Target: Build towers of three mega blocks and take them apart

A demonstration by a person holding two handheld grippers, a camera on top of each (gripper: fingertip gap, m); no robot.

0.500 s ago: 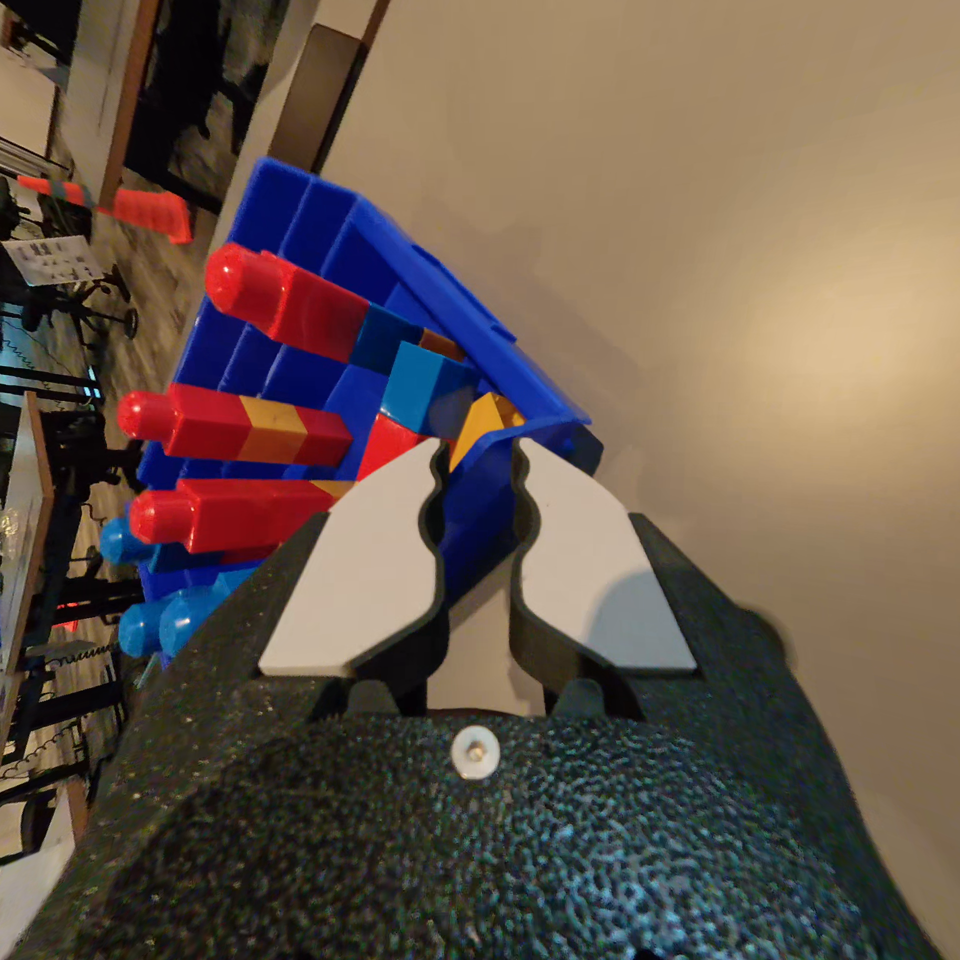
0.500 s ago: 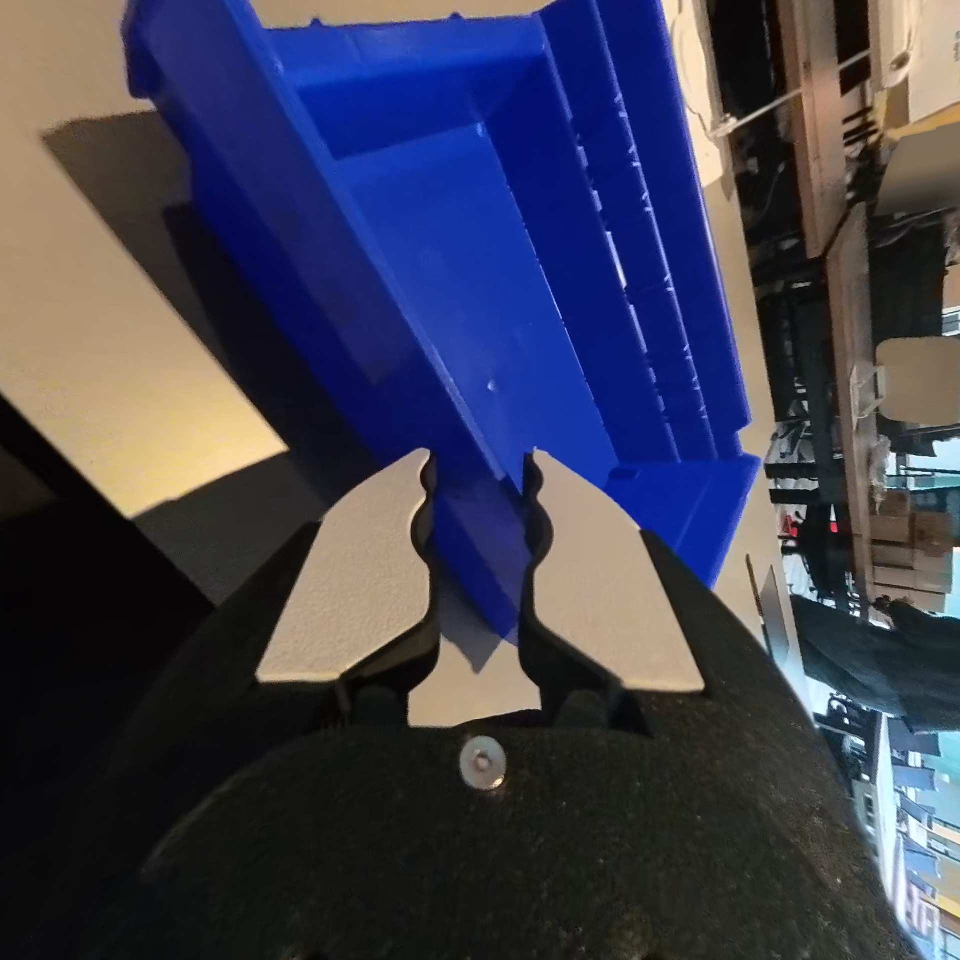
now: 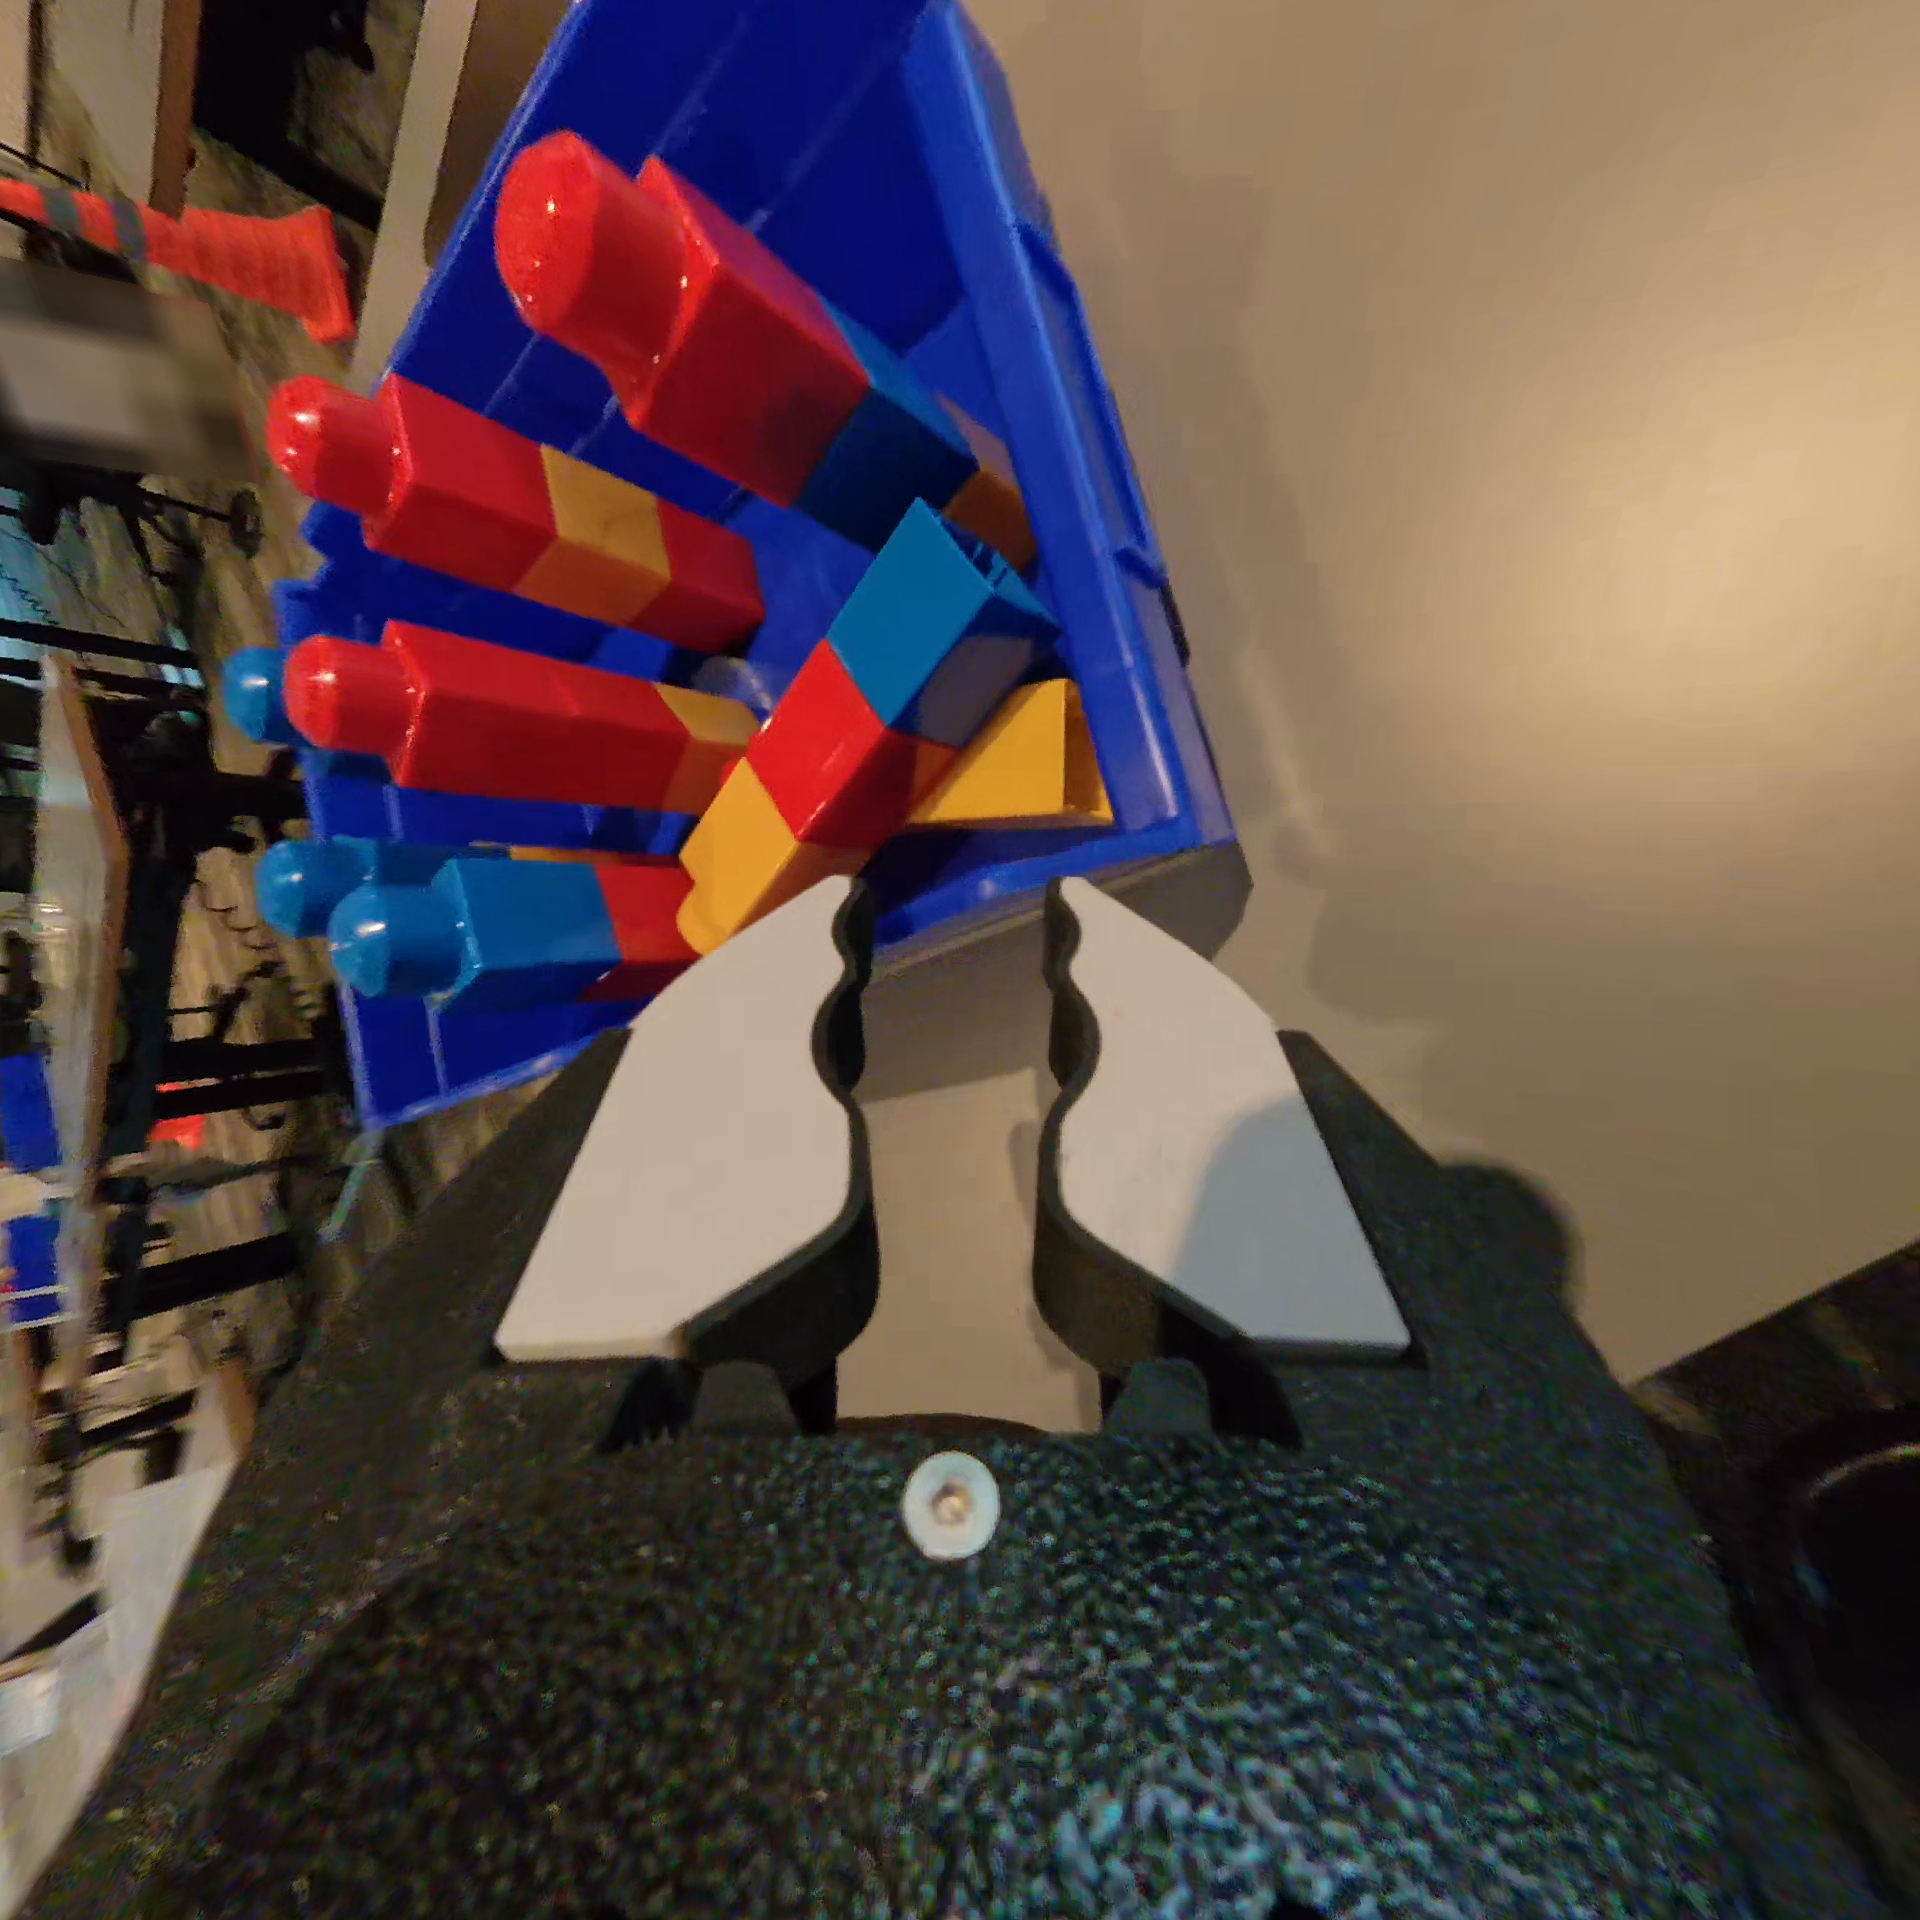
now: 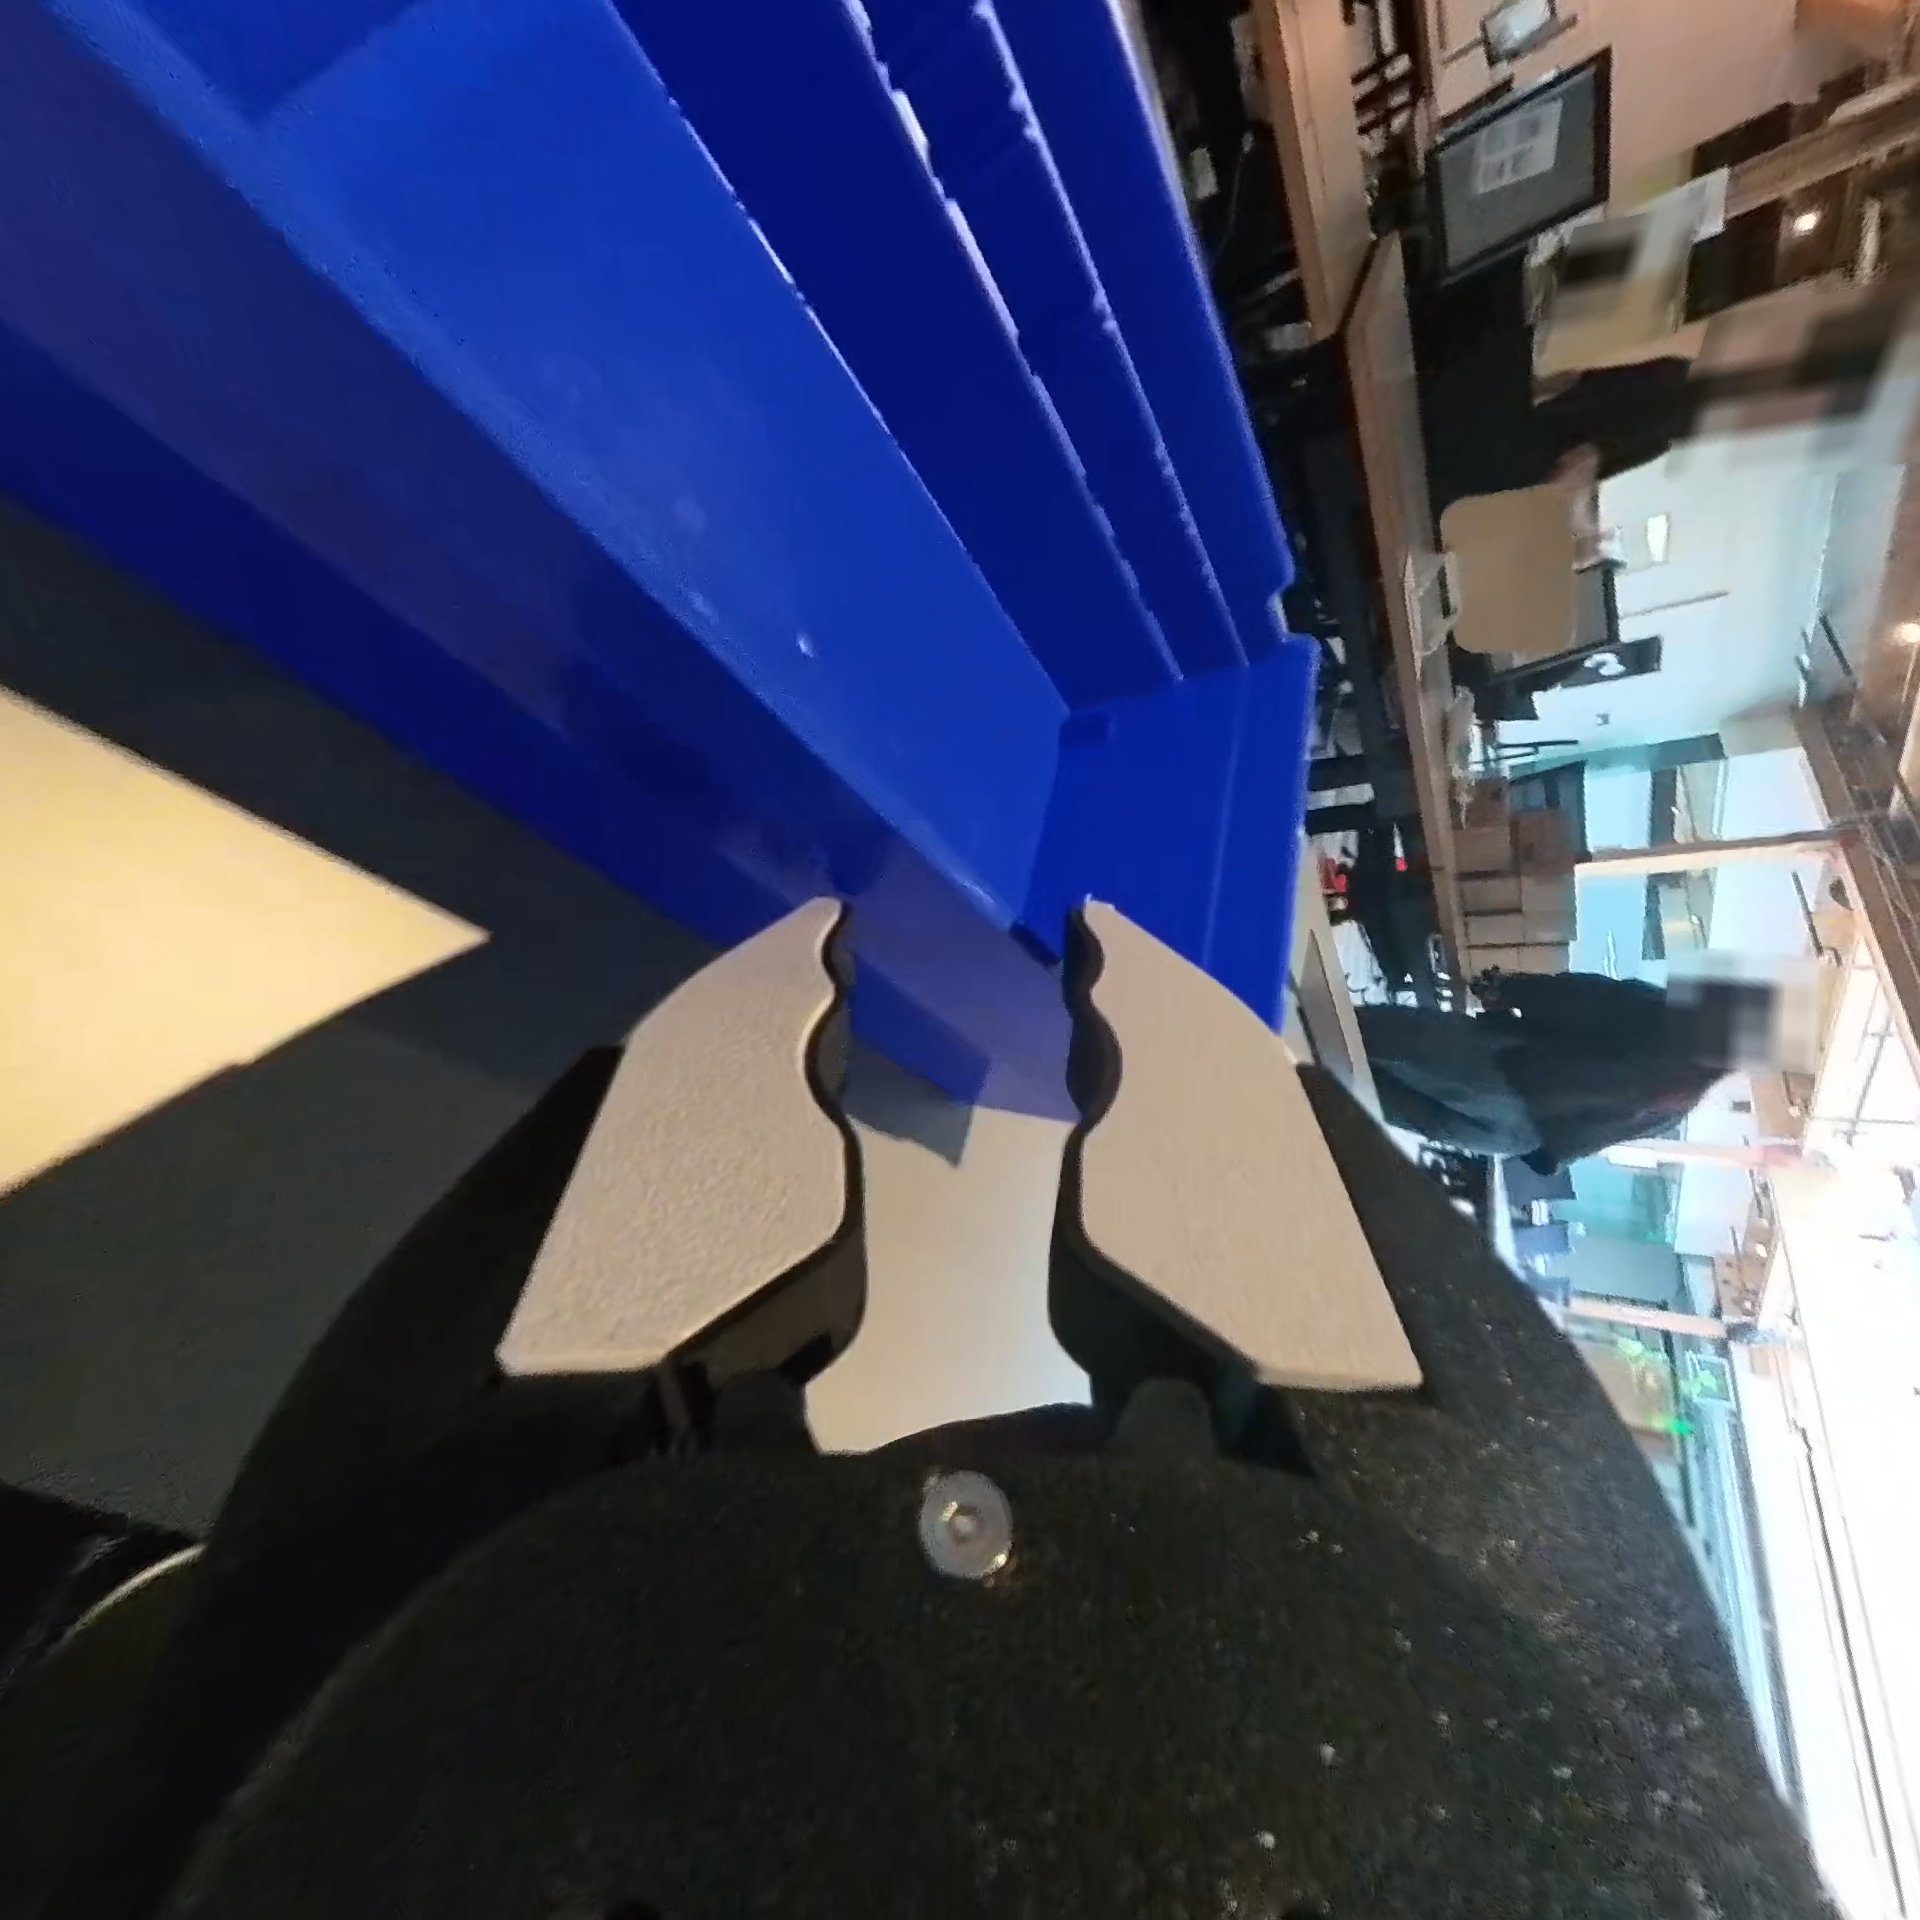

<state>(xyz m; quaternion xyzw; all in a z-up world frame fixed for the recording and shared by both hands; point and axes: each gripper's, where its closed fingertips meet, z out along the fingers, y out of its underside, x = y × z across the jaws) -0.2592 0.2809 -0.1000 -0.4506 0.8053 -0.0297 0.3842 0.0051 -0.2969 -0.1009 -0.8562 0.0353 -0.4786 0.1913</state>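
Note:
A blue bin (image 3: 1091, 520) on the beige table holds several three-block mega block towers in red, yellow and blue. Most stand upright, among them a red-topped tower (image 3: 686, 312). One blue-red-yellow tower (image 3: 831, 748) lies tilted against a yellow block (image 3: 1018, 758). My left gripper (image 3: 961, 894) is open and empty, with its tips just short of the bin's near corner. In the right wrist view a second blue bin (image 4: 623, 416) looks empty. My right gripper (image 4: 956, 914) is open, with that bin's corner rim lying in the gap between its fingers.
Bare beige table (image 3: 1507, 520) stretches to the right of the filled bin. A dark object (image 3: 1818, 1455) shows at the lower right of the left wrist view. Beyond the table edge there are desks and shelves, and a person in dark clothes (image 4: 1558, 1081). The tips of one gripper are about 65 cm away from the tips of the other.
The left gripper has opened a little and pulled back off the bin wall it straddled. The right gripper's gap has widened slightly and it has moved to the empty bin's corner.

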